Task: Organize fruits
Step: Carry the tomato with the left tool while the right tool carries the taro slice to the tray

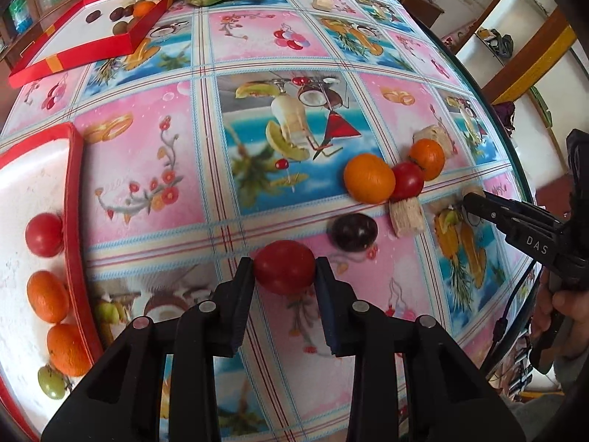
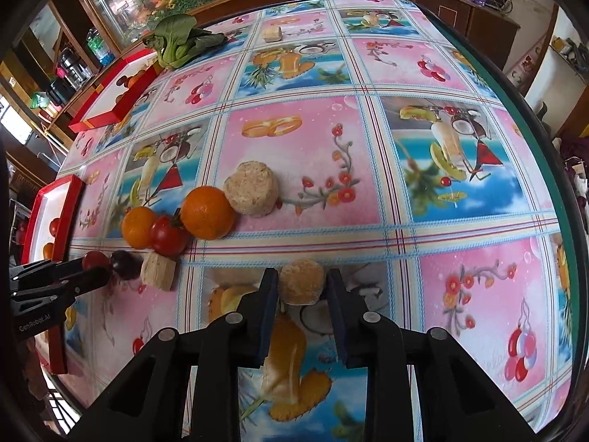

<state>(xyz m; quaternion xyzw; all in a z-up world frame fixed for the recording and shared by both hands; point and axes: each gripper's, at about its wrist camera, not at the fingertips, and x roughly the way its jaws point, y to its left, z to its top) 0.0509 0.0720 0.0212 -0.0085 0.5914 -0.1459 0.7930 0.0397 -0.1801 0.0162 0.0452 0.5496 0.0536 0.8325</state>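
My left gripper (image 1: 283, 276) is shut on a red tomato (image 1: 284, 261), held just above the fruit-print tablecloth. A dark plum (image 1: 352, 231) lies just beyond it to the right. Further right, two oranges (image 1: 369, 178) flank another tomato (image 1: 406, 181). My right gripper (image 2: 302, 287) is shut on a round brown bun (image 2: 302, 276). In the right wrist view the left gripper (image 2: 99, 269) shows at the left edge with its tomato (image 2: 95, 259). A red tray (image 1: 75, 199) at the left holds a tomato, two oranges and a green fruit.
A second red tray (image 1: 92, 46) at the far left holds plums and an orange. A bok choy (image 2: 180, 42) and a bread piece (image 2: 271, 33) lie at the far side. A round bread (image 2: 252, 188) and a bread cube (image 2: 158, 270) sit by the fruit cluster. The table's rim (image 2: 545, 154) curves along the right.
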